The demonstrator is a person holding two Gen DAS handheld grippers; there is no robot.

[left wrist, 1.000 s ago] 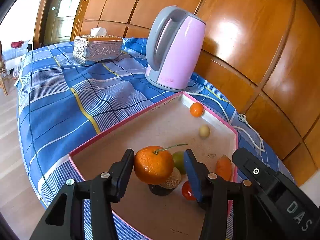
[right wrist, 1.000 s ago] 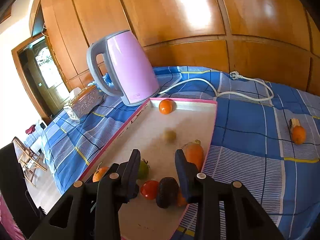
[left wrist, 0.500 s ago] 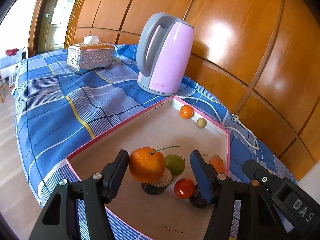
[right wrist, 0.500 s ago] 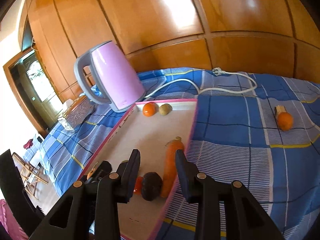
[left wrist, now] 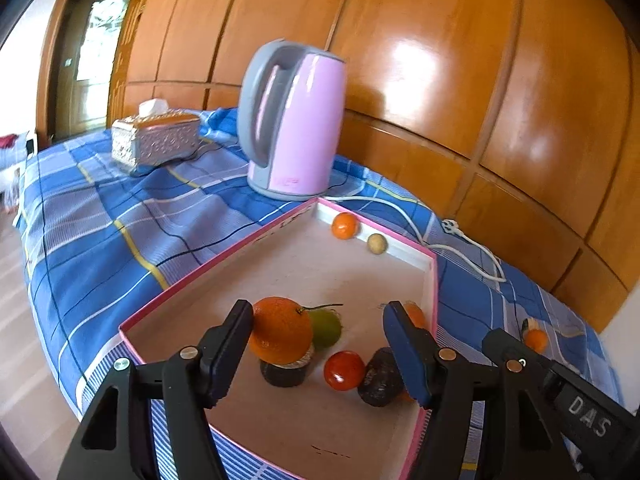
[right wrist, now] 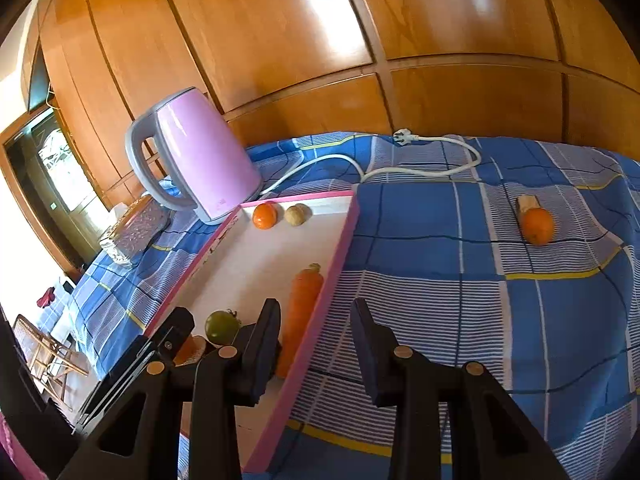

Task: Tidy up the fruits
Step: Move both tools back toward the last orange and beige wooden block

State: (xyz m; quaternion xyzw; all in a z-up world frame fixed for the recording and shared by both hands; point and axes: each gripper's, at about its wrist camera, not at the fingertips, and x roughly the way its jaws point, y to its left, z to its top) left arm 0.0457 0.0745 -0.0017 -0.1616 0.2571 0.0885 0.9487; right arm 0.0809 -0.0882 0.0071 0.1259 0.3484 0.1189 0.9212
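Observation:
A pink-rimmed tray (left wrist: 188, 280) lies on the blue plaid cloth. Near its front are a large orange (left wrist: 280, 336) resting on a dark round piece (left wrist: 284, 372), a green fruit (left wrist: 326, 328), a red tomato (left wrist: 344, 370), a dark avocado (left wrist: 380, 376) and a carrot (right wrist: 302, 304). A small orange (left wrist: 345, 225) and a pale round fruit (left wrist: 377, 243) sit at the far corner. My left gripper (left wrist: 318, 354) is open around the front fruits, holding nothing. My right gripper (right wrist: 316, 354) is open over the tray's right rim (right wrist: 340, 248). Another orange (right wrist: 538, 226) lies on the cloth outside the tray.
A pink kettle (left wrist: 292, 120) stands behind the tray, its white cord (right wrist: 400, 168) trailing across the cloth. A silver tissue box (left wrist: 154, 140) sits far left. A wood-panelled wall runs behind. The table edge drops off at the left.
My left gripper has opened wider and drawn back from the large orange, which stays on the dark piece. My right gripper has swung right, from over the tray to its right rim.

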